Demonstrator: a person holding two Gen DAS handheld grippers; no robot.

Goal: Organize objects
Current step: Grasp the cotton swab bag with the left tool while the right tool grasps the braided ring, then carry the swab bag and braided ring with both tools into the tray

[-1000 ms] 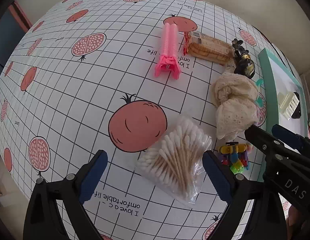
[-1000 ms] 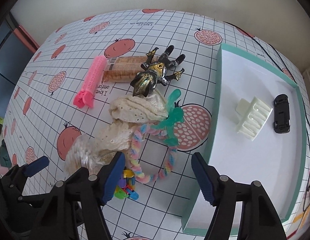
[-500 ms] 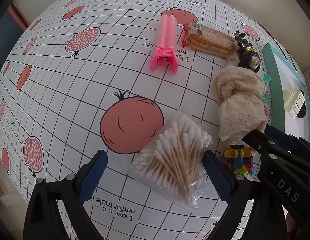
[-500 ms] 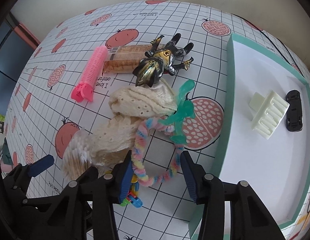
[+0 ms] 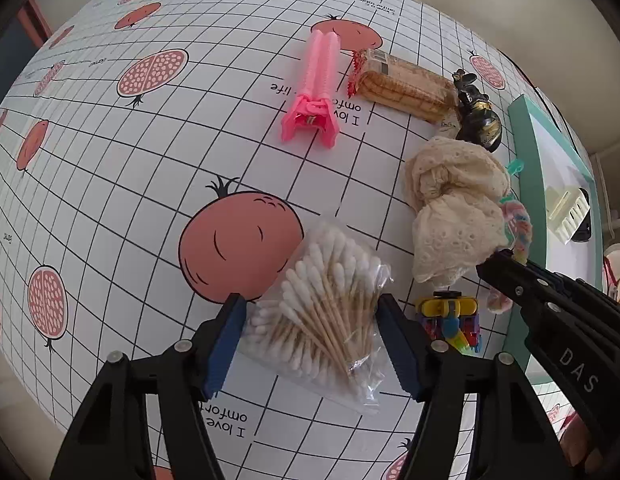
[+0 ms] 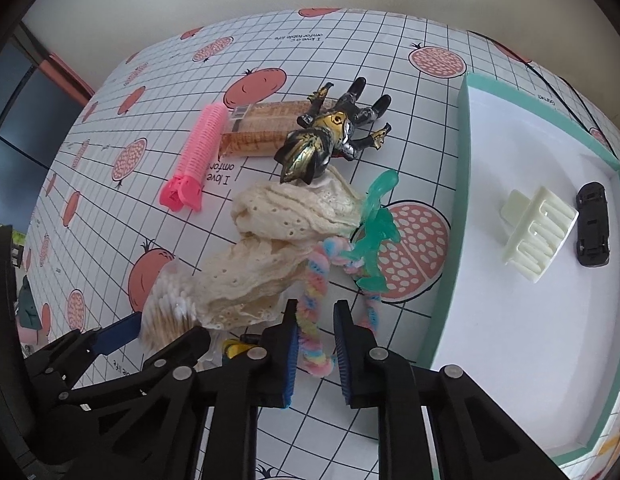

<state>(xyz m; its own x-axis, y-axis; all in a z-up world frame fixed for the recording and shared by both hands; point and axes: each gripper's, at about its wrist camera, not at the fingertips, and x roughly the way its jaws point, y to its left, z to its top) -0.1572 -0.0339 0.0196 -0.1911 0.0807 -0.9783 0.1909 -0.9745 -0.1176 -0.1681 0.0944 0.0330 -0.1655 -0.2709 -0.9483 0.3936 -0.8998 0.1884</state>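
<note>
Right wrist view: the right gripper (image 6: 315, 338) is narrowed around the pastel rope loop (image 6: 310, 312) beside the tray (image 6: 441, 292) — not visibly clamped. The left gripper (image 5: 310, 330) brackets the cotton-swab bag (image 5: 321, 320), apart. Closure, then lifting trayward, is called for.

Bright, even daylight; heavy fisheye warp w/ vignette.

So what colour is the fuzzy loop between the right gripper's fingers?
The fuzzy loop is pastel rainbow: twisted pink, blue, yellow and green. It shows best in the right wrist view.

One tray (image 6: 461, 184), two clips (image 6: 537, 236) (image 6: 194, 156), one figure (image 6: 325, 140), one toy car (image 6: 591, 224).
</note>
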